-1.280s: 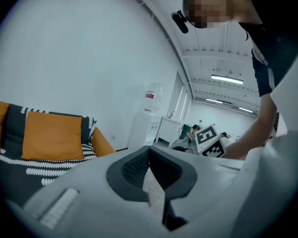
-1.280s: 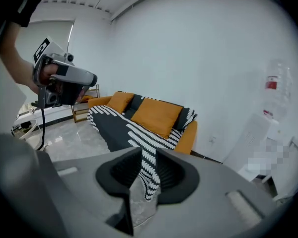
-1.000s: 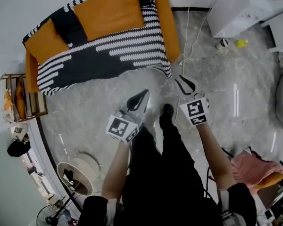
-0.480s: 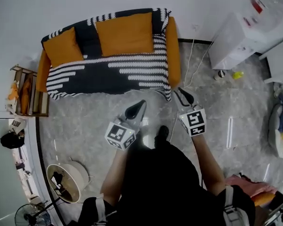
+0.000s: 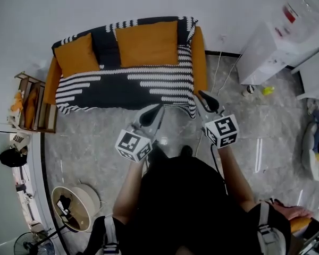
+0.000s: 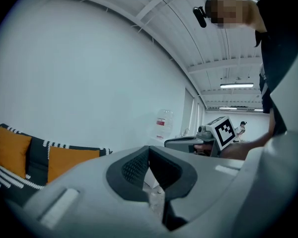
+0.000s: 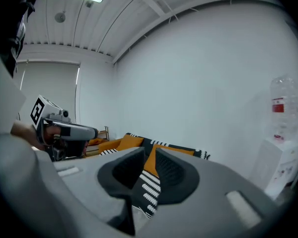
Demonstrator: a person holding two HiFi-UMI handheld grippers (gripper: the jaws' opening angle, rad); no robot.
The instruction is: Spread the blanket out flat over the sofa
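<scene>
Blanket place: blanket [image 5: 127,84] lies over the sofa [image 5: 199,57], covering the seat and running up the backrest behind two orange cushions [image 5: 149,41].
Direction: it lies ahead of both grippers, across a strip of bare floor [image 5: 95,137].
Long axis: it runs left to right along the seat, crosswise to the way the grippers point.
Nearer gripper: right gripper [image 5: 206,100], just beside the hanging front right corner; left gripper [image 5: 151,115] is a little further back, off the front edge near its middle.
Right gripper: jaws are closing with a gap left between them. In the right gripper view the striped corner [image 7: 149,190] shows through that gap, but the pads do not seem to press on it.
Left gripper: jaws together at the tips, holding nothing; only floor shows below them in the left gripper view.
Blanket look: black with broken white stripes, mostly flat, front edge draped over the seat front, both orange sofa arms bare.
Judgement: the front right corner looks like the next thing to take, by the right gripper.
</scene>
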